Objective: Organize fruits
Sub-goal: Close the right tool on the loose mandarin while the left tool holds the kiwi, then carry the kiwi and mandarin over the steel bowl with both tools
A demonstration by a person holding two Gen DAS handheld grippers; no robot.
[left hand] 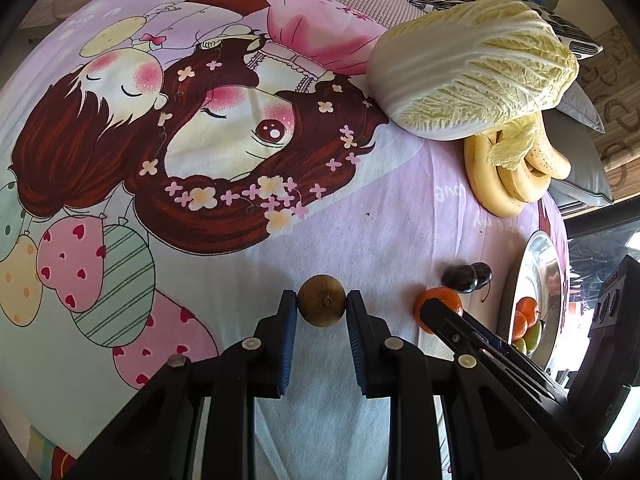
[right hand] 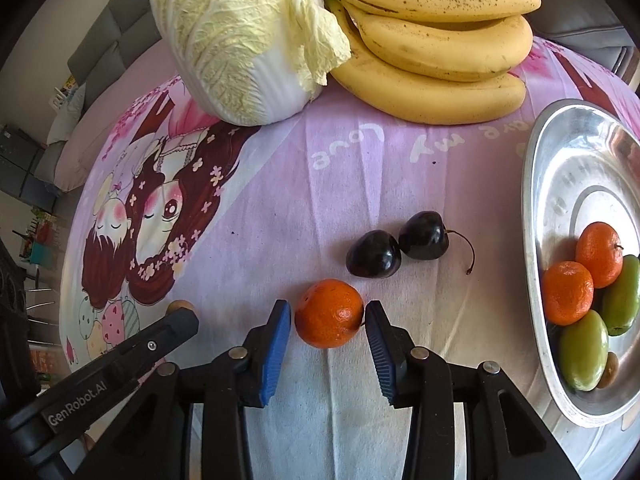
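Nearest in, the left gripper (left hand: 322, 306) is pinching a brown fruit (left hand: 322, 305), both blue pads pressed flat against its sides, low over the pink cloth (left hand: 360, 232). Just to the right of it, the right gripper (right hand: 328, 314) is bracketing a mandarin (right hand: 329, 313) lying on the cloth; its right pad is touching the peel while the left pad is standing a sliver clear, so the jaws are a little spread, not clamped.

Just beyond the mandarin, two dark cherries (right hand: 396, 245) are lying touching each other, one trailing a curved stem. Right of the mandarin, the steel bowl (right hand: 560, 168) is holding two more mandarins (right hand: 584, 268), two green fruits (right hand: 600, 320) and one small brown one, bunched at its near end.

Far beyond the mandarin, bananas (right hand: 436, 52) are lying against a cabbage (right hand: 236, 36) at the cloth's far edge.
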